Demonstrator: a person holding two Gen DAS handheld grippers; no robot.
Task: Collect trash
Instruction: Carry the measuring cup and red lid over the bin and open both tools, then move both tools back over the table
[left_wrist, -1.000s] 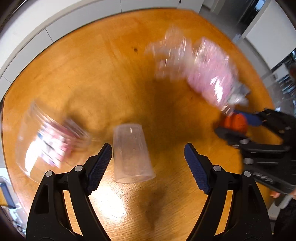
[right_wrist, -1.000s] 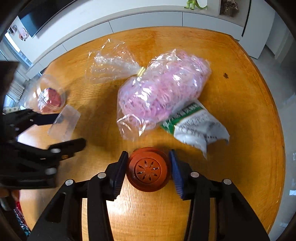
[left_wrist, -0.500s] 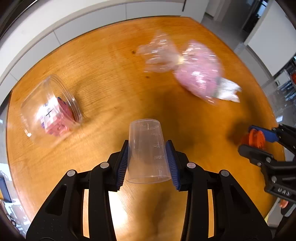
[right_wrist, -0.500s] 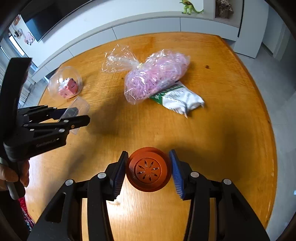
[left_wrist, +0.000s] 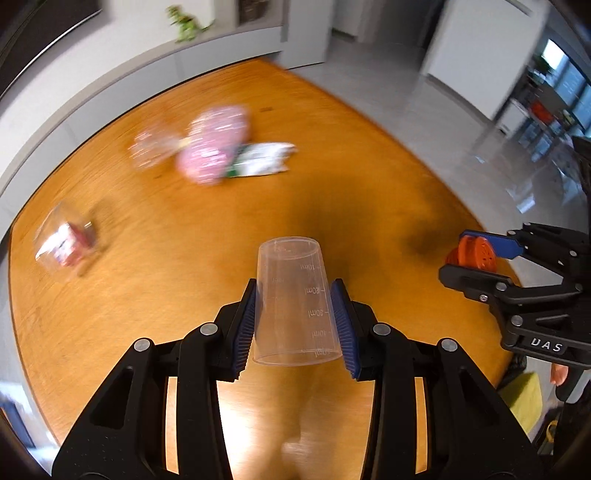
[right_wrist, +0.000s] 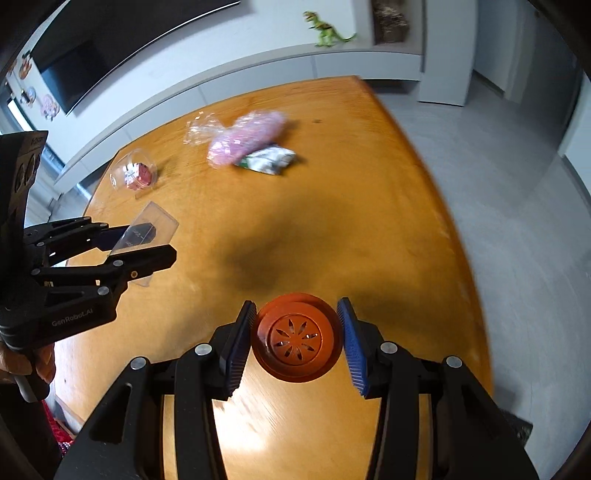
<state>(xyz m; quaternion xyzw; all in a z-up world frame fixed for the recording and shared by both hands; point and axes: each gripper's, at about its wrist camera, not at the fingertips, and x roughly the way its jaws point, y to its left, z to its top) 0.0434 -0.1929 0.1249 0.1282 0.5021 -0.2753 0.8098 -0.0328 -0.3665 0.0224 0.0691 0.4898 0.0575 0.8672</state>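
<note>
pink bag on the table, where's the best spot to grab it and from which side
Probably at the tied neck of the pink bag, where the clear plastic bunches narrow between the full body and its loose flared end. Come from above, jaws straddling the neck; the body looks too wide, and the white-green packet lies against its far end.

Desk (right_wrist: 369, 206): a round, orange-brown wooden top with visible grain, glossy where light struck its near edge.
Low cabinet (right_wrist: 258, 77): a long white unit with flat drawer fronts, curving behind the far side of the desk.
Toy dinosaur (right_wrist: 327, 27): green, standing on top of the cabinet, beyond the desk's far right corner.
Screen (right_wrist: 70, 77): dark and wall-mounted, above the cabinet, to the far left of the desk.
Wall (right_wrist: 221, 33): white, behind the cabinet.
Floor (right_wrist: 517, 221): pale grey and polished, spreading out to the right of the desk.
Windows (left_wrist: 554, 96): bright, well beyond the desk's right side, throwing reflections on the floor.
</note>
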